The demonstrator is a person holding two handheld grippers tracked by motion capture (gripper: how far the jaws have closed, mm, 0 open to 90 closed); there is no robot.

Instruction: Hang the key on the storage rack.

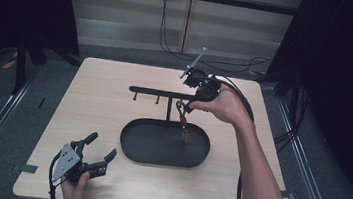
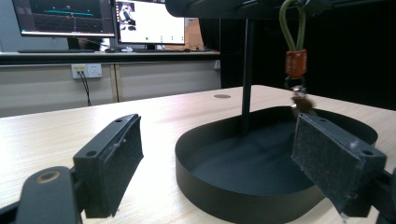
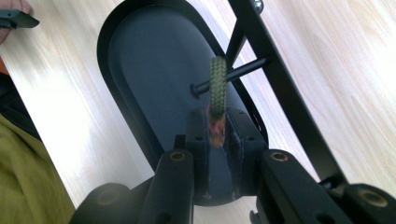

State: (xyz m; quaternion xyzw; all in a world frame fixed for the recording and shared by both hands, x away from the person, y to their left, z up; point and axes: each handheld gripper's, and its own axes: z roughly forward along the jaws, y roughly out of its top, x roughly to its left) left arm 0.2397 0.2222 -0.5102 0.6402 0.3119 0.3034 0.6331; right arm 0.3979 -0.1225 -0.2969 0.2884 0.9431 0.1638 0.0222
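Right gripper point(image 1: 187, 105), upper right of centre in the high view, held in a hand point(image 1: 224, 105) reaching in from the lower right; jaws nearly together, clamped on the green cord loop point(image 3: 217, 86) of a keychain

Keychain point(image 1: 184, 125), middle of the high view, hanging beneath the right end of the rack's crossbar: green loop uppermost, orange tag point(image 2: 296, 63) below it, small metal pieces point(image 2: 299, 99) at the bottom, dangling just above the tray

In the right gripper view, centre frame, cord loop slipped over a thin black peg point(image 3: 231, 74) of the rack, lower part of the loop pinched between the pads point(image 3: 198, 135)

Black rack point(image 1: 165, 94), centre of the high view: horizontal crossbar on an upright post rising from an oval black tray point(image 1: 131, 147)

Left gripper point(image 1: 99, 154), lower left of the high view, resting on the light wooden table point(image 1: 99, 100), well apart from the keychain; jaws spread wide, nothing between them

In the left gripper view, tray wall between the two pads point(image 2: 114, 161), farther off; keychain in the upper right of that frame

Monitors point(image 2: 100, 18), upper left of the left gripper view, beyond the table
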